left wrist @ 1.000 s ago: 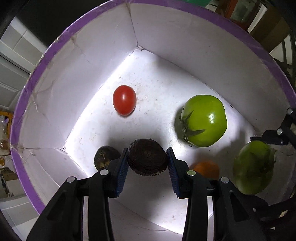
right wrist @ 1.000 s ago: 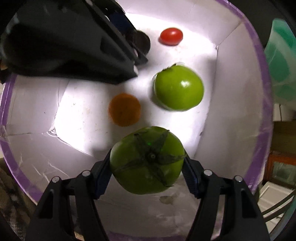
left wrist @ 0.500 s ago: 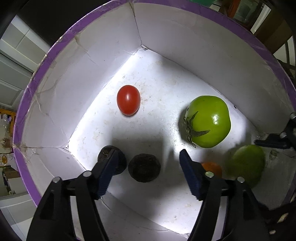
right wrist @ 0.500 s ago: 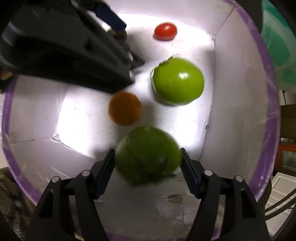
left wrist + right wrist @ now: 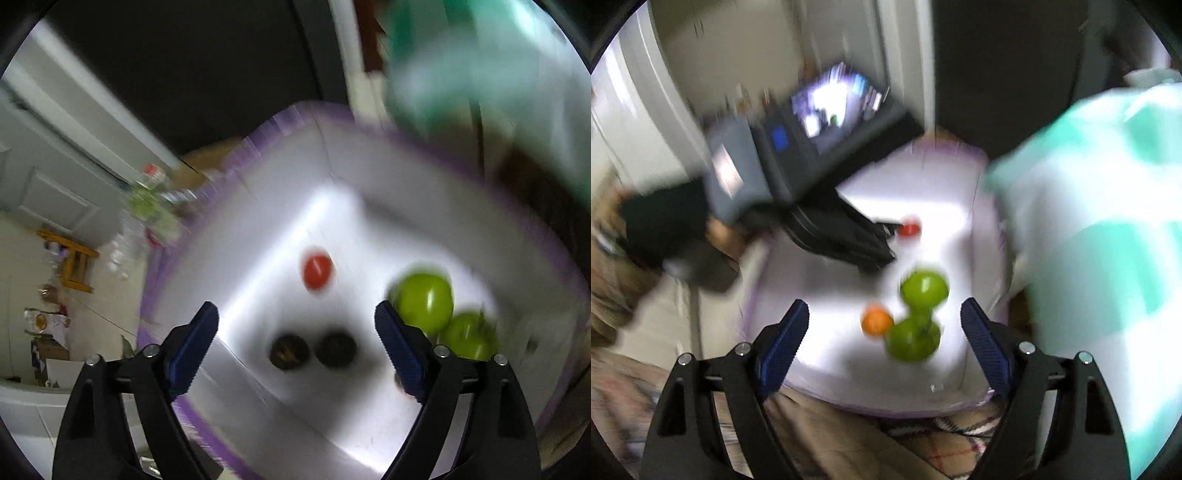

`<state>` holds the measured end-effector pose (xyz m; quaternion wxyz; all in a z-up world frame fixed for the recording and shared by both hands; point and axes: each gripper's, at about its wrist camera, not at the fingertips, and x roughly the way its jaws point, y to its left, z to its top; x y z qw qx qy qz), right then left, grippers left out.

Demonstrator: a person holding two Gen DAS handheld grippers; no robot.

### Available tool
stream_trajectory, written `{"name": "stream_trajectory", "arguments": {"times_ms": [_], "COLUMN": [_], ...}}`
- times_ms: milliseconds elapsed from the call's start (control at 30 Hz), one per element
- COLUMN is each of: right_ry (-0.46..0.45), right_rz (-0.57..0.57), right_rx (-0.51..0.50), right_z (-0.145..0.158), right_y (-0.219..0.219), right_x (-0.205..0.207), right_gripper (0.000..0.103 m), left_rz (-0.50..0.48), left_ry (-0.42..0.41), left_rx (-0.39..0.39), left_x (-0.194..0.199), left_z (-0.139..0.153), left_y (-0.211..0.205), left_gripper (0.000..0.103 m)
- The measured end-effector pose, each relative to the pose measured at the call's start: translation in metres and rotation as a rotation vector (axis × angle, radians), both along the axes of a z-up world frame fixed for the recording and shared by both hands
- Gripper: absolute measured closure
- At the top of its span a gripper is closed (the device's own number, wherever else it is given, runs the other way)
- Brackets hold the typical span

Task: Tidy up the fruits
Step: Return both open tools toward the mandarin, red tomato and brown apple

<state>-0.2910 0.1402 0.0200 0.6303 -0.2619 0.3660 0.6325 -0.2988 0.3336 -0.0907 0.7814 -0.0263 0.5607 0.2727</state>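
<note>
My left gripper [image 5: 297, 347] is spread wide and holds nothing; a second ago its blue pads [image 5: 194, 347] pinched the dark round fruit [image 5: 335, 349], which now lies on the floor of the white box [image 5: 369, 177], just beside a second dark fruit [image 5: 289, 352] at its 9 o'clock. I have pulled this gripper back and up, so the purple-edged box that filled the view before now sits smaller below me, with room and floor showing around its rim. The red tomato [image 5: 316, 272] rests at 12 o'clock from the dark pair, apart from them. At 3 o'clock, the two green tomatoes [image 5: 424, 300] lie touching, the nearer one [image 5: 467, 336] partly behind my right-hand pad.

My right gripper [image 5: 884, 343] is likewise splayed open and empty. The green tomato [image 5: 912, 341] it clamped a second ago now lies in the box, touching the other green tomato [image 5: 924, 290] at its 12 o'clock and the orange fruit [image 5: 876, 322] at its 10 o'clock. This gripper has also risen, and the box rim [image 5: 886, 408] now shows beneath it over a plaid cloth [image 5: 942, 446]. Everything is smeared by motion blur.
</note>
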Motion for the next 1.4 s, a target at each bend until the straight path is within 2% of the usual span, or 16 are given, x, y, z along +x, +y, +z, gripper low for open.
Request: {"name": "stream_trajectory", "arguments": {"times_ms": [67,100,167,200,267,300,467,533,633,767,900,1033,1133,1300,1367,1400], "right_ry": [-0.003,-0.007,-0.023,-0.034,-0.062,-0.061,-0.018,0.000,0.010,0.031,0.028,0.029,-0.015,-0.041,-0.055,-0.059], "right_rz": [-0.055,-0.093,-0.215,-0.264,-0.411,-0.483,-0.919,-1.065,-1.198,-1.284,-1.274,-1.250,-1.221,-1.200,-1.215,-1.218], "right_rx": [0.126,0.177,0.280,0.306,0.354,0.363,0.341,0.350,0.316,0.268,0.220,0.172,0.131,0.067,0.042,0.035], "right_z": [0.037,0.051,0.078,0.085,0.097,0.099,0.086,0.071,0.054,0.027,0.012,0.011,0.011,0.006,0.005,0.004], "right_y": [-0.028,-0.042,-0.081,-0.094,-0.135,-0.155,-0.260,-0.299,-0.340,-0.357,-0.340,-0.308,-0.280,-0.246,-0.241,-0.241], "right_x": [0.016,0.025,0.051,0.060,0.088,0.103,0.186,0.215,0.244,0.283,0.333,0.377,0.404,0.441,0.447,0.449], "right_gripper": [0.019,0.018,0.013,0.010,0.009,0.008,0.008,0.008,0.008,0.008,0.008,0.008,0.008,0.009,0.013,0.022], "left_rz": [0.042,0.051,0.037,0.023,-0.030,-0.092,-0.340,-0.448,-0.539,-0.544,-0.489,-0.442,-0.423,-0.468,-0.489,-0.489], "left_ry": [-0.106,-0.158,-0.289,-0.328,-0.366,-0.377,-0.394,-0.419,-0.443,-0.482,-0.504,-0.521,-0.537,-0.551,-0.547,-0.541], "left_rx": [0.044,0.042,-0.006,-0.027,-0.074,-0.124,-0.289,-0.294,-0.304,-0.351,-0.374,-0.443,-0.504,-0.470,-0.451,-0.452], "left_x": [0.009,0.012,0.027,0.036,0.056,0.076,0.153,0.188,0.229,0.278,0.309,0.312,0.311,0.308,0.306,0.306], "left_z": [0.042,0.057,0.099,0.113,0.136,0.145,0.156,0.151,0.138,0.119,0.108,0.103,0.100,0.103,0.104,0.104], "left_y": [0.001,0.001,-0.009,-0.017,-0.036,-0.053,-0.141,-0.182,-0.234,-0.265,-0.270,-0.253,-0.246,-0.256,-0.262,-0.262], "left_gripper": [0.015,0.015,0.014,0.014,0.014,0.014,0.014,0.014,0.014,0.014,0.014,0.014,0.013,0.013,0.013,0.013]}}
